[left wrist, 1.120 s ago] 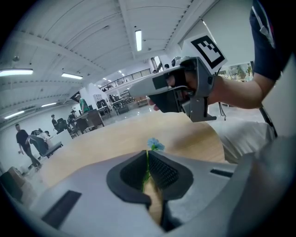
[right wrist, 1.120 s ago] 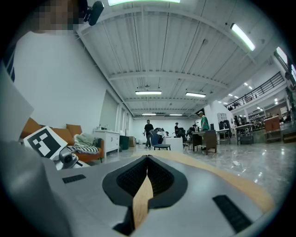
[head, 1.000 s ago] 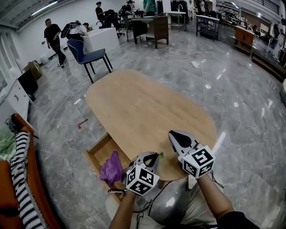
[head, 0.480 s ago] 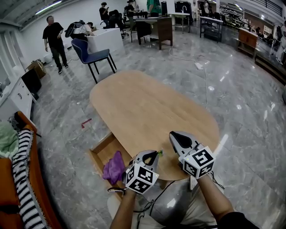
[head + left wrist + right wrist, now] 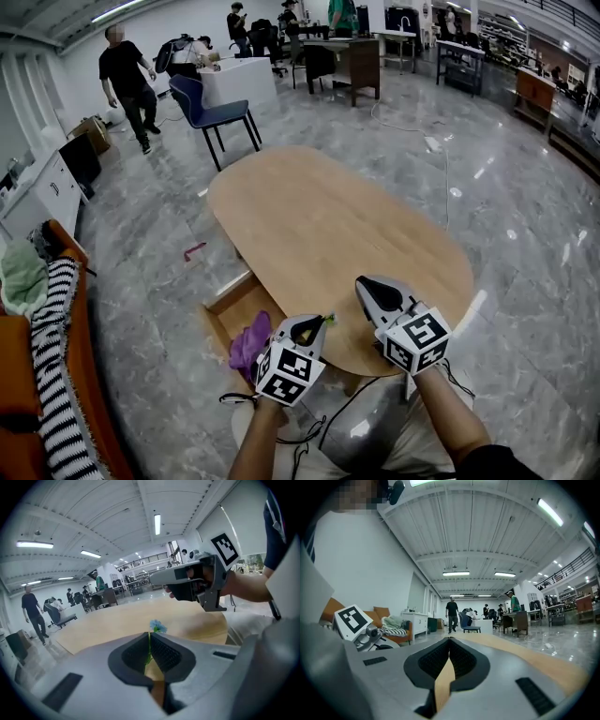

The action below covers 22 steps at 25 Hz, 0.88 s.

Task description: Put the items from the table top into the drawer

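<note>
The worktop [image 5: 328, 216] is a long oval slab of pale, smooth wood with rounded ends, standing on a glossy grey marble floor [image 5: 525, 216]. Under its near left edge a shallow wooden drawer [image 5: 214, 323] stands pulled out, with a crumpled purple cloth [image 5: 248, 339] of soft fabric lying in it. Both tools are held over the near rim of the worktop, each a grey moulded plastic body ending in a cube with black-and-white square markers. The left gripper [image 5: 319, 325] sits low by the worktop's edge, just beside the open drawer. It tips somewhat downward and the bare forearm behind it comes up from the bottom of the head view. Its fingers [image 5: 164, 653] have dark ribbed pads and are pressed almost together on the thin green stem of a small artificial flower [image 5: 157, 627]. The flower's pale blue blossom pokes out just past the tips, above the wood surface. The right gripper [image 5: 364, 283] is held close to the left one, on its right, and a little farther over the worktop. It lies about level and points along the length of the wood. In the right gripper view its fingers [image 5: 461, 660] meet at the tips with nothing between them, and only the tan worktop shows through the slit lower down.
</note>
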Each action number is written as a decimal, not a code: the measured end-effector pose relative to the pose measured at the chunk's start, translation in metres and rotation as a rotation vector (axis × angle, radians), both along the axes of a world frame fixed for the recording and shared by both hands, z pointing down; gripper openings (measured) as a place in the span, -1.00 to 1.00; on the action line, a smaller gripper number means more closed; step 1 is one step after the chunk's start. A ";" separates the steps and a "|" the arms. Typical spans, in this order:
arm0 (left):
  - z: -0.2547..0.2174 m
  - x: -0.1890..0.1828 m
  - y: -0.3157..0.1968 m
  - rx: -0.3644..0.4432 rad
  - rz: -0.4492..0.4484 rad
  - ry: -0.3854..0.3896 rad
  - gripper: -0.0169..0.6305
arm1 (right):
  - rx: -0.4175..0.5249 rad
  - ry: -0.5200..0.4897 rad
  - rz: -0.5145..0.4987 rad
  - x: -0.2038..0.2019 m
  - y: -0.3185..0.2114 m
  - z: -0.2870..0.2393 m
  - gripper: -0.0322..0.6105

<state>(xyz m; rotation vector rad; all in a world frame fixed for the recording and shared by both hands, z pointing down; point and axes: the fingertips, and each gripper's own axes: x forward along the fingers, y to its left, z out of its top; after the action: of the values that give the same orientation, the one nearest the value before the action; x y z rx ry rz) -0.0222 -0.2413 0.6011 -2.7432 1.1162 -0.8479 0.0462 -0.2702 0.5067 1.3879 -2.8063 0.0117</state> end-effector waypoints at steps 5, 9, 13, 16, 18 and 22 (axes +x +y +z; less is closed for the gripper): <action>-0.003 -0.026 0.000 0.002 -0.058 0.021 -0.90 | 0.000 0.007 -0.028 -0.017 0.003 -0.001 -0.85; -0.004 -0.046 0.001 -0.002 -0.101 0.036 -0.90 | 0.007 0.012 -0.043 -0.029 0.005 -0.005 -0.85; 0.004 -0.060 0.003 -0.019 -0.132 0.053 -0.90 | 0.005 0.023 -0.057 -0.039 0.006 -0.003 -0.85; 0.009 -0.069 0.004 -0.025 -0.153 0.063 -0.90 | 0.007 0.029 -0.066 -0.046 0.008 -0.004 -0.85; 0.014 -0.074 0.004 -0.036 -0.159 0.082 -0.90 | 0.007 0.032 -0.069 -0.050 0.008 -0.003 -0.85; 0.024 -0.083 0.005 -0.066 -0.177 0.122 -0.90 | 0.008 0.046 -0.085 -0.057 0.008 -0.001 -0.85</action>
<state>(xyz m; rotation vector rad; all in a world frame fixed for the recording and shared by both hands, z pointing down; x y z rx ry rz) -0.1051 -0.2366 0.6253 -2.8157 1.3960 -0.7559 -0.0113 -0.2622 0.5057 1.2529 -2.8272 -0.0313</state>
